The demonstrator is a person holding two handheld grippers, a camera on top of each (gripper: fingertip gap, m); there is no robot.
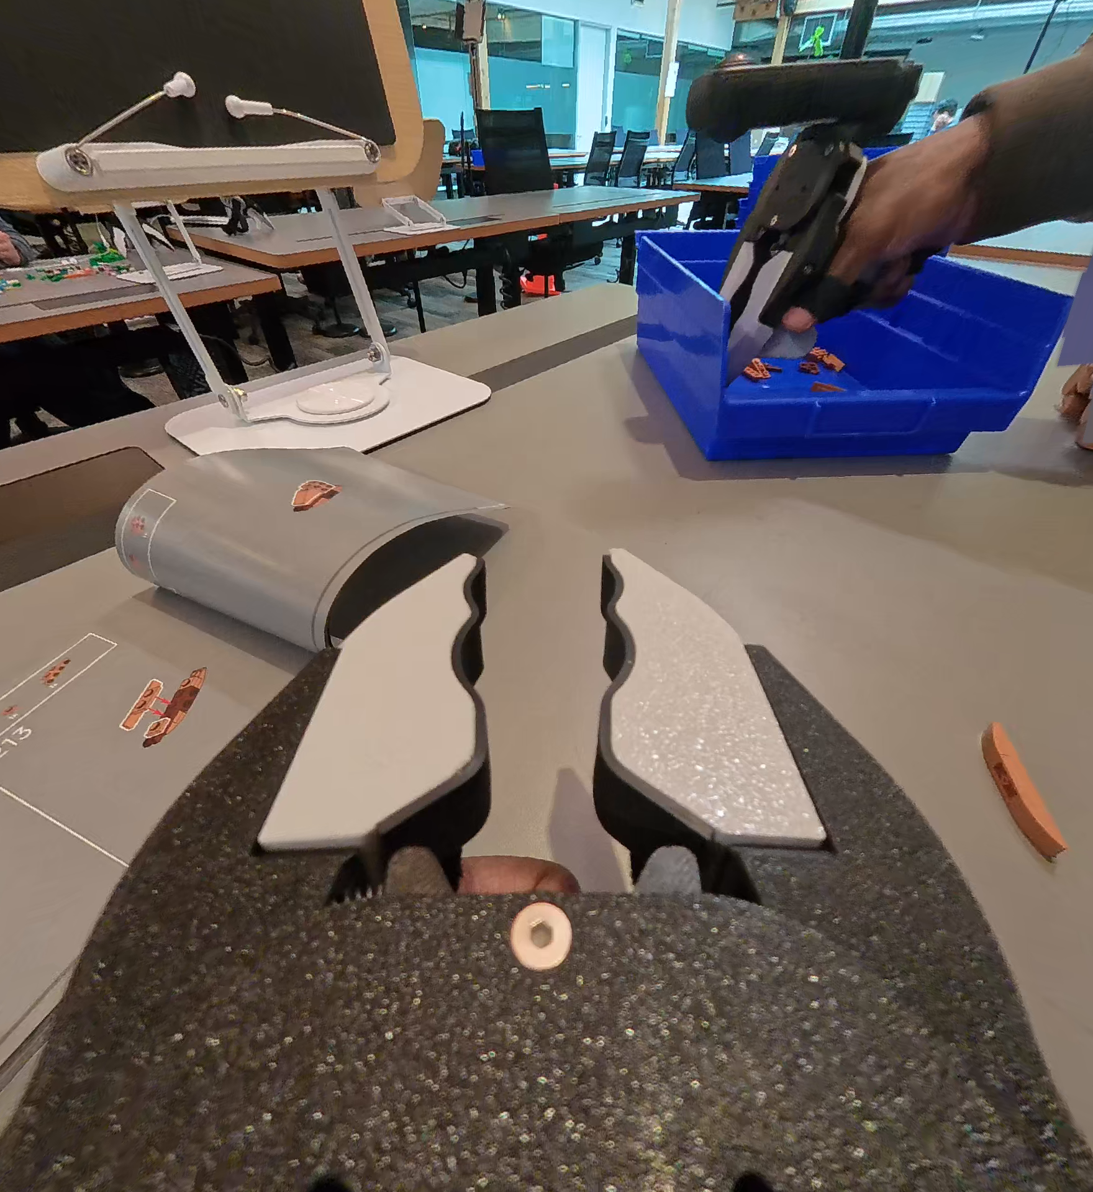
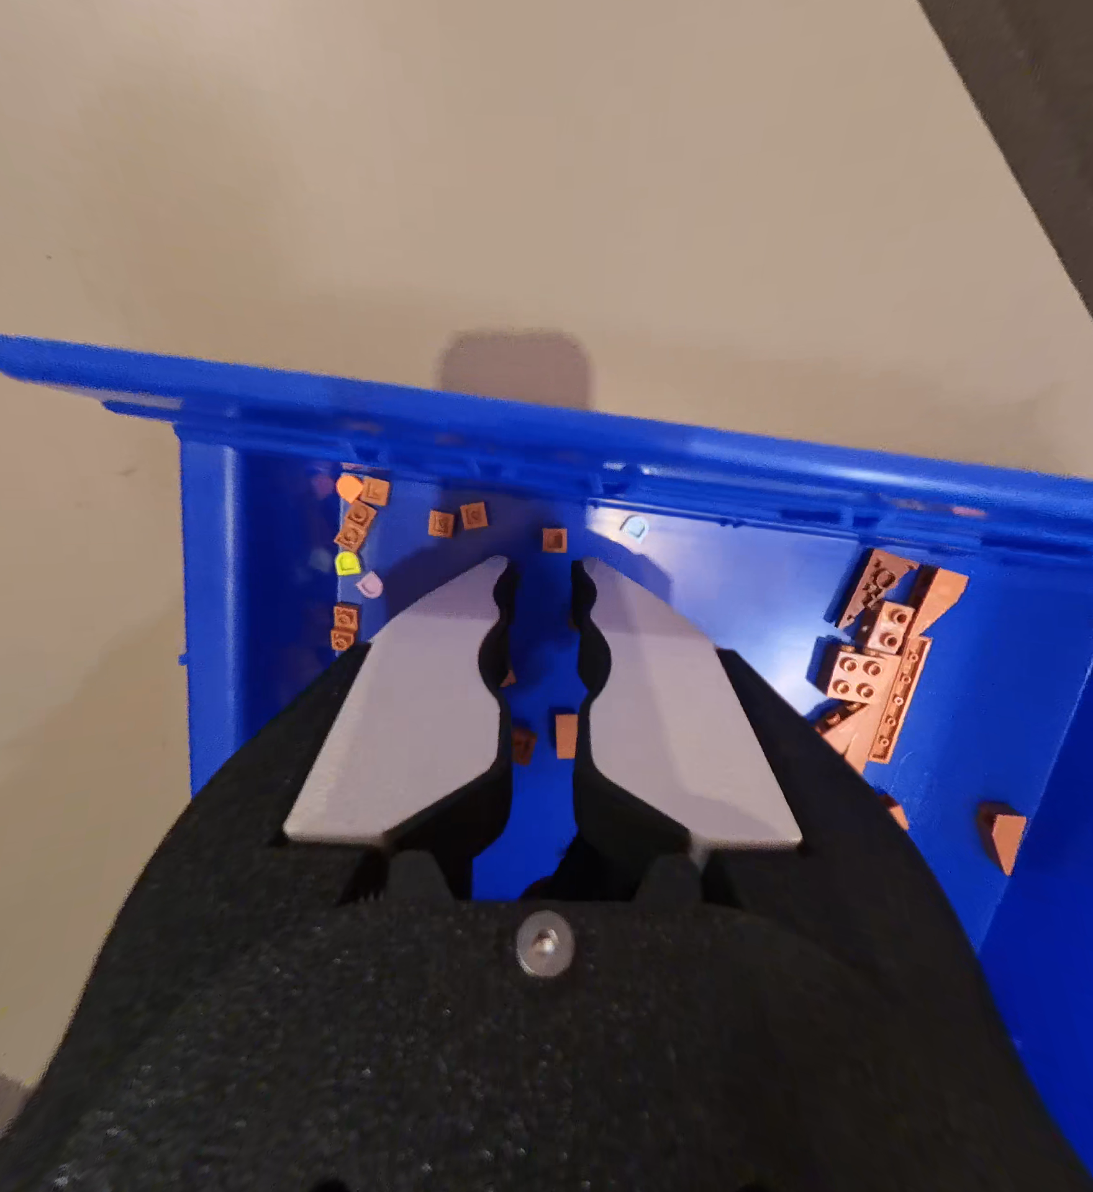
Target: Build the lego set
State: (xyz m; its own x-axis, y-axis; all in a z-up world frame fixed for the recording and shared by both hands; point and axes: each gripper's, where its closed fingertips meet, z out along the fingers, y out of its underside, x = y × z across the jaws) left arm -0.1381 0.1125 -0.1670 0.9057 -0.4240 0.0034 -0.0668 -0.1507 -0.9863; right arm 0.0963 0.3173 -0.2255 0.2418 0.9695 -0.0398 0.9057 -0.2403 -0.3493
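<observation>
1. Right hand-held gripper reaches into the blue bin, fingers slightly parted, empty, near a small brown piece.
2. Left hand-held gripper hovers wide open above the surface (holding nothing).
3. Risk: tiny tiles could skid away if pinched off-centre.

Grippers: two, the left gripper and the right gripper.
Blue bins: one blue bin.
Small brown square pieces: about nine, like this small brown piece, mostly on the far left in the bin.
Small coloured pieces: four, orange piece, yellow piece, pink piece, pale blue piece.
Big brown bricks: one heap on the right, too jumbled to count.
Curved brown pieces on the table: one curved piece.
Instruction books: one book.
White stands: one white stand.
</observation>
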